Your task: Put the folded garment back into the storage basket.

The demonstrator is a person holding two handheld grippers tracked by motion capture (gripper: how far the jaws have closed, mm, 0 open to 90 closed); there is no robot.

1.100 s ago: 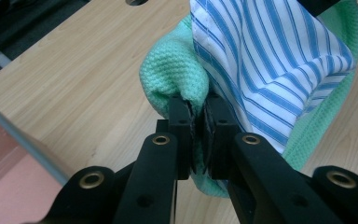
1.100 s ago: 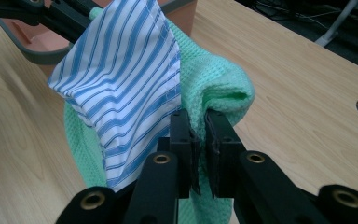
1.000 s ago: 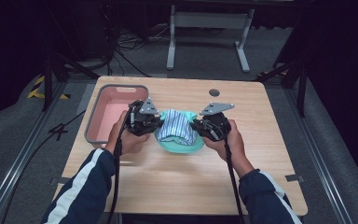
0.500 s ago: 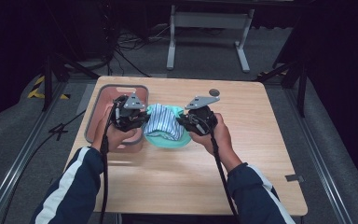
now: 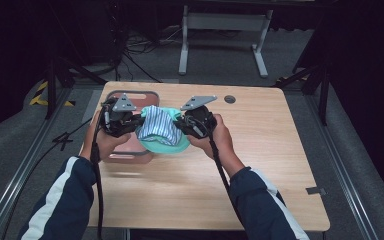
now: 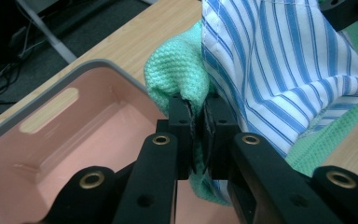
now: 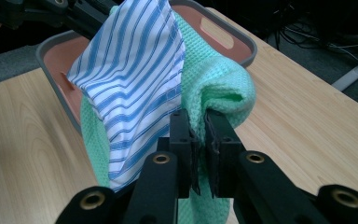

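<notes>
A bundle of two cloths hangs between the grippers above the table: a blue-and-white striped cloth (image 5: 156, 125) lying in a mint green knitted cloth (image 5: 169, 146). My left gripper (image 5: 136, 123) is shut on the bundle's left edge, pinching the green cloth (image 6: 177, 74) and striped cloth (image 6: 279, 70) together. My right gripper (image 5: 178, 124) is shut on the right edge, where the green cloth (image 7: 219, 88) folds over the striped cloth (image 7: 130, 79). The bundle hangs partly over the pink bin (image 5: 130, 154); its lower part droops at the bin's right rim.
The pink bin (image 6: 65, 135) with a grey rim sits at the table's left side and looks empty inside. A round dark grommet (image 5: 230, 99) is set in the wooden tabletop (image 5: 260, 165) at the back. Bare wood stretches to the right and front.
Both grippers have carried the cloth bundle leftward, from the table's middle to partly over the pink bin. Their hold on it is unchanged.
</notes>
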